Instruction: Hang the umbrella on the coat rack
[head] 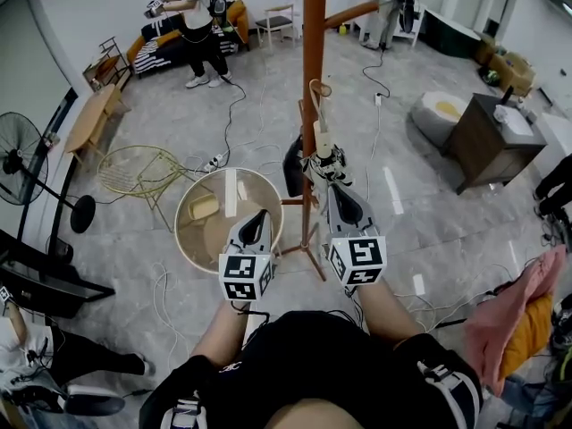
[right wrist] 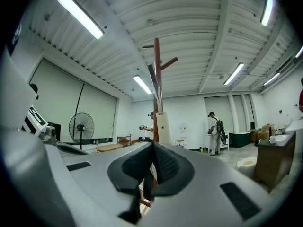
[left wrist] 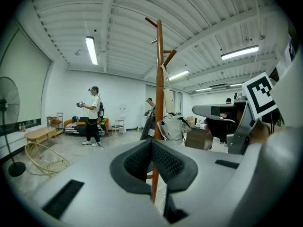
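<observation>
Grey floor tiles [head: 420, 231] strewn with cables spread under a wooden coat rack [head: 313, 52], whose top is cut off by the upper edge of the head view. Its feet are partly hidden behind the two claws.

The right claw [head: 332, 175] is clenched on the umbrella [head: 323, 143] just below its cream handle, right against the rack's pole. In the right gripper view the pads meet, the handle rises straight from their tips, and something dark shows below them. Most of the folded canopy is covered by the claw itself. From the left gripper view it shows as a pale, crumpled bundle beside the pole.

A light strap runs up from the handle along the pole towards a peg. Whether it is actually over the peg cannot be made out.

The left claw [head: 261, 217] is clenched on nothing, held lower and to the left, over a round tabletop [head: 206, 235].

A dark item [head: 293, 172] hangs on the pole's left side, too shadowed to identify. A person [head: 198, 25] stands at the back.
</observation>
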`<state>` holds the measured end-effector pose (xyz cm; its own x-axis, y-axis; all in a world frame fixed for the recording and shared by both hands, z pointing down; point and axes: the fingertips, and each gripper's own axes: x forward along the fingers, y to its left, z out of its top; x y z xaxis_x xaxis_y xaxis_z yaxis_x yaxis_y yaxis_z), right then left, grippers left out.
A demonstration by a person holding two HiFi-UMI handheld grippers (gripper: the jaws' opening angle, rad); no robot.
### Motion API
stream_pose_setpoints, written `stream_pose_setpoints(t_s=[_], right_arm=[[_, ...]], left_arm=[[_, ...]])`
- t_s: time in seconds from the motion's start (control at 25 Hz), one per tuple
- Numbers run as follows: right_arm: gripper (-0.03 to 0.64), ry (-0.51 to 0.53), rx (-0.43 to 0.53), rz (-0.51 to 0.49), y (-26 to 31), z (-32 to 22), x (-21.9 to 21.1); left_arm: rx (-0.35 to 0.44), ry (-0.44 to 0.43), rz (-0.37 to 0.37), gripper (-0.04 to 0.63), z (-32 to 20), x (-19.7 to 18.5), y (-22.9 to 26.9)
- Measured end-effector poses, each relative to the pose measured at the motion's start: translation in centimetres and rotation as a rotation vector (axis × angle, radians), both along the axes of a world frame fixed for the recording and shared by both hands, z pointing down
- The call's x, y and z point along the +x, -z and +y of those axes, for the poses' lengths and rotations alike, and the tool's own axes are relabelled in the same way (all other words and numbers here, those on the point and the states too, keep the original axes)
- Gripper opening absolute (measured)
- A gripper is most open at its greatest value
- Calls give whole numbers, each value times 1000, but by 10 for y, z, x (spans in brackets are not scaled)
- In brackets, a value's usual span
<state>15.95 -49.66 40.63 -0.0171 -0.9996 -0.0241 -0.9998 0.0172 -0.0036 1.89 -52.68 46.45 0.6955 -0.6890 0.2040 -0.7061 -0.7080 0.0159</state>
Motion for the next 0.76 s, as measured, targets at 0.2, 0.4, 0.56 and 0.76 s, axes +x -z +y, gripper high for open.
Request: stream_pose_setpoints(t_s=[0.2,0.4,0.56,0.76], right_arm=[[15,11,-16,-14,-4,0,-1],[15,16,-12,57,-2,4,-12],[15,15,-16,43,-4,5,-10],[15,-5,-12,6,-7,6,0]], left_arm=[[2,-7,-4,17,-1,3,0],[3,-4,-2,17,2,0,3],[5,-1,0,17,4,1,4],[8,2,1,17,3,5,4]])
